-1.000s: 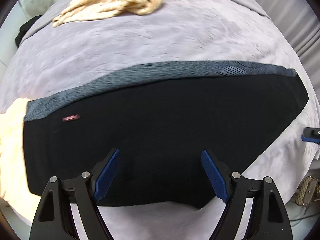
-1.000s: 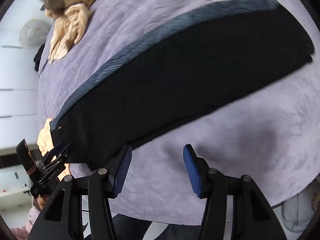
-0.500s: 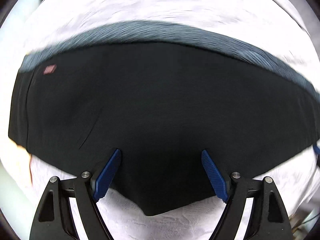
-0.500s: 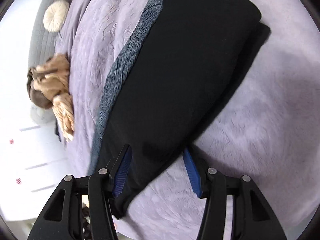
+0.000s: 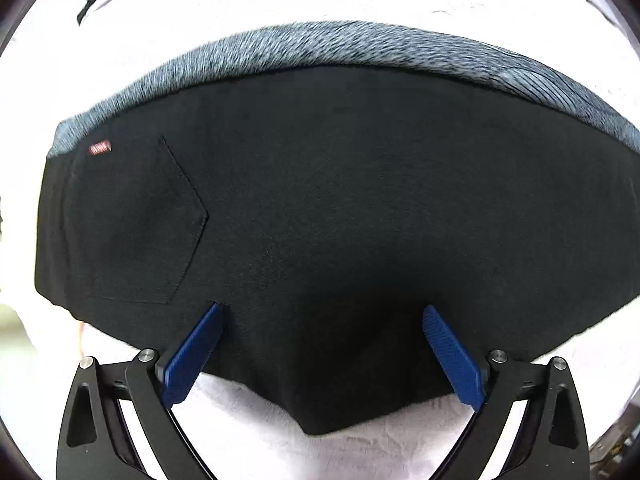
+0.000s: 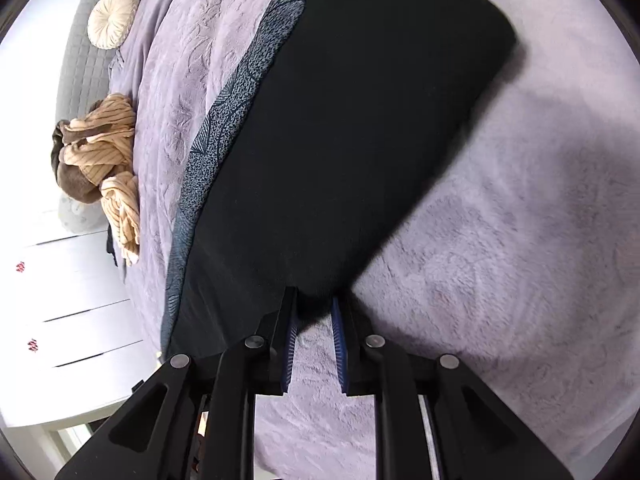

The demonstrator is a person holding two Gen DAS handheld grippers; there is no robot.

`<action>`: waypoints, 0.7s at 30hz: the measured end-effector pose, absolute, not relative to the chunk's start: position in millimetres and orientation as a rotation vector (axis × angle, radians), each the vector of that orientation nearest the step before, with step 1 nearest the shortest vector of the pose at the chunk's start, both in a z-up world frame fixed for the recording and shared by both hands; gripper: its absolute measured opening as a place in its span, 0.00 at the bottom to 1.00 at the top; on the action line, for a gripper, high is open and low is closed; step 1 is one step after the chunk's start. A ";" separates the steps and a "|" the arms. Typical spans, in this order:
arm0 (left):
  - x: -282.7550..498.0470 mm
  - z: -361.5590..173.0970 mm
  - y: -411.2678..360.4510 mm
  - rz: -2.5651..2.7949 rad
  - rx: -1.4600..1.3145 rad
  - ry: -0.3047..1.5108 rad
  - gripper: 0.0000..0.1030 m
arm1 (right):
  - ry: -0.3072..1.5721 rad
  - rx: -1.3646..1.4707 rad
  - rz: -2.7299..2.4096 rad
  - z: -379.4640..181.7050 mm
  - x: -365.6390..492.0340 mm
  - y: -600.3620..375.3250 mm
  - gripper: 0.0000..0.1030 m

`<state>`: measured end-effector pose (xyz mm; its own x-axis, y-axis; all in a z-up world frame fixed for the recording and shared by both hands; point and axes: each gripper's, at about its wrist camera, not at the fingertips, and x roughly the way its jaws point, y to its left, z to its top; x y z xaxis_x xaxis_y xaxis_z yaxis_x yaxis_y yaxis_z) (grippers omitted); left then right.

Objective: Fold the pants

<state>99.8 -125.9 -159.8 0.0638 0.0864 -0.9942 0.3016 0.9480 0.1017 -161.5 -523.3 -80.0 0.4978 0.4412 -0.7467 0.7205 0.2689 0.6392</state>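
The black pants (image 5: 340,208) lie flat on the lilac bed cover, with a grey patterned layer (image 5: 360,52) showing along their far edge and a stitched pocket (image 5: 136,224) at the left. My left gripper (image 5: 322,312) is open, its blue pads over the near edge of the pants. In the right wrist view the pants (image 6: 352,132) stretch away from the camera. My right gripper (image 6: 314,312) has its jaws nearly closed on the near hem of the pants.
The lilac bed cover (image 6: 500,220) spreads to the right of the pants. A crumpled tan striped garment (image 6: 108,160) and a round cream cushion (image 6: 112,16) lie at the far left of the bed. A white cabinet (image 6: 64,300) stands beside the bed.
The left gripper moved down close over the pants and stays open. The right gripper swung round to the hem end and narrowed its jaws onto the edge of the pants.
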 end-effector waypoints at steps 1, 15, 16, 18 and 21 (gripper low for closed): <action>98.9 -154.3 -131.6 -0.189 0.321 1.504 0.97 | 1.107 1.375 -0.257 -78.5 -169.2 -527.2 0.22; 76.1 -115.9 -275.1 -0.495 0.453 1.402 0.97 | 0.991 1.442 -0.326 -75.0 -201.8 -568.5 0.35; 75.1 -116.2 -282.2 -0.503 0.458 1.399 0.97 | 0.991 1.445 -0.322 -75.8 -202.0 -568.9 0.35; 73.8 -117.6 -295.7 -0.513 0.466 1.400 0.97 | 0.991 1.450 -0.312 -77.0 -203.1 -569.0 0.36; 66.8 -119.5 -313.6 -0.503 0.465 1.413 0.97 | 1.000 1.444 -0.299 -78.1 -201.6 -568.5 0.40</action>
